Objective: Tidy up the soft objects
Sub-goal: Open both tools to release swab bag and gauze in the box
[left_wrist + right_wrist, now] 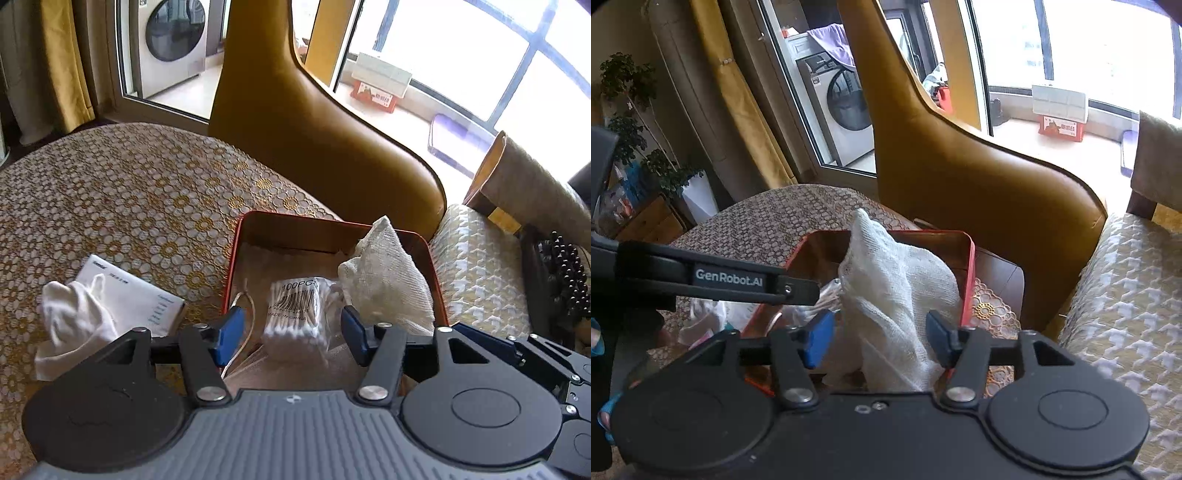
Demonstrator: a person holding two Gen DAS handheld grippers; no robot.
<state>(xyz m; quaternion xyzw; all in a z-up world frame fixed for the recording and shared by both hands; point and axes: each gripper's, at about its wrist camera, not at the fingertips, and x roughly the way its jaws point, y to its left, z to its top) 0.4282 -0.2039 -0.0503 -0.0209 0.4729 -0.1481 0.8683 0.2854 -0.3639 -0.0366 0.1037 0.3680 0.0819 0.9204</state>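
- the left claw [291, 334] hangs wide open over the red tin box [437, 280] and holds nothing; the pack of cotton swabs [297, 312] lies between its blue pads on the box floor.
- the right claw [881, 341] is also spread wide, with the gauze cloth [897, 291] standing between its pads; i cannot tell if a pad touches it.
- the gauze heaps above the rim at the box's right side, so a careless lift could drag it over the edge.
- closing the left claw low could snag the loose string [245, 321] instead of the pack.
- the white cloth pouch [74, 317] sits outside on the tabletop [110, 206], on a leaflet [147, 295], still to be boxed.
- the box's near wall is hidden by the claw bodies, and the swab pack's label is partly cut off.
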